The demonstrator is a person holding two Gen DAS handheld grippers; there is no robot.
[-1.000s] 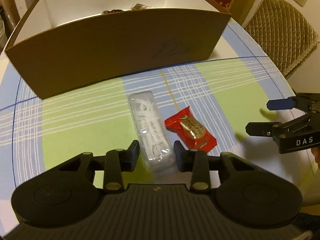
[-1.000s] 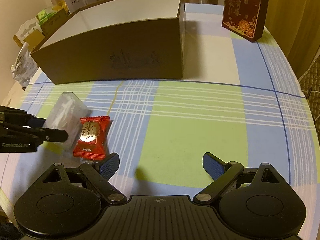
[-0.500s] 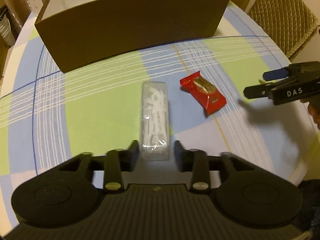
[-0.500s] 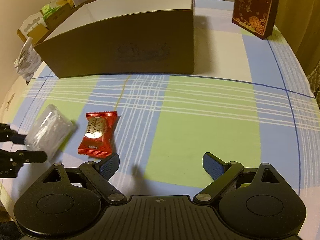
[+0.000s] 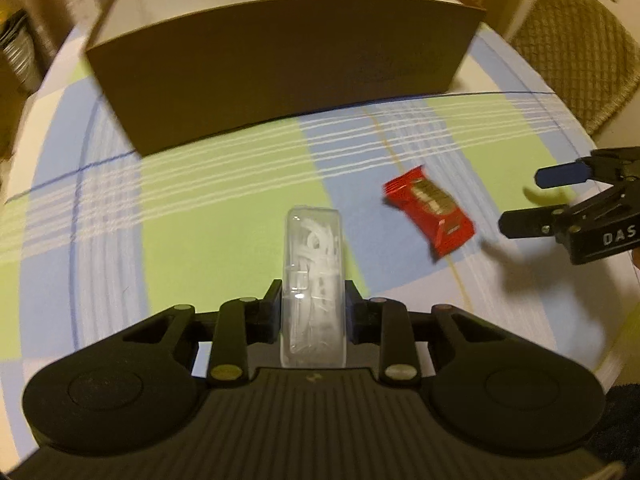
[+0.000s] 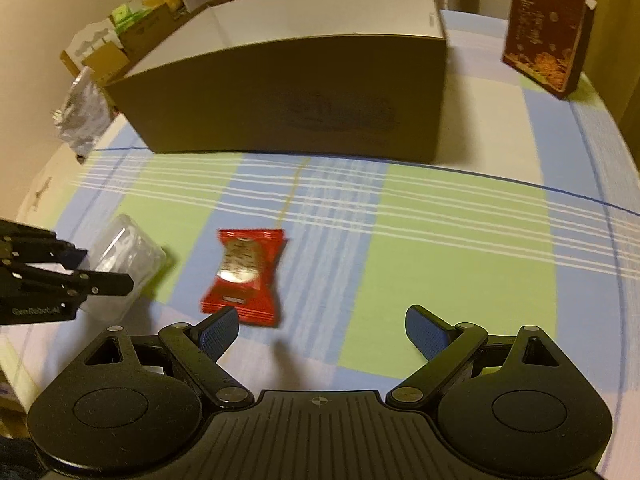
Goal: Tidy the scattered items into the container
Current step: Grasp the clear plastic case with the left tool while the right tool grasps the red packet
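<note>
A clear plastic case (image 5: pixel 312 248) of white picks sits between the pads of my left gripper (image 5: pixel 313 304), whose jaws are closing and touch both of its long sides. From the right wrist view the case (image 6: pixel 132 244) pokes out past the left gripper (image 6: pixel 108 270) at the left edge. A red snack packet (image 5: pixel 430 212) lies on the checked cloth to the right of the case. My right gripper (image 6: pixel 322 326) stands open, its left finger just short of the packet (image 6: pixel 244 272). The brown open box (image 5: pixel 280 72) stands behind both items.
A dark red gift box (image 6: pixel 544 28) stands at the far right of the round table. A silver bag (image 6: pixel 80 112) and small cartons crowd the left rim beside the brown box (image 6: pixel 280 92). A quilted chair back (image 5: pixel 576 52) is beyond the right edge.
The left gripper slid forward around the clear case and its jaws closed in against it. The right gripper shifted left, so the red packet now lies nearer its left finger.
</note>
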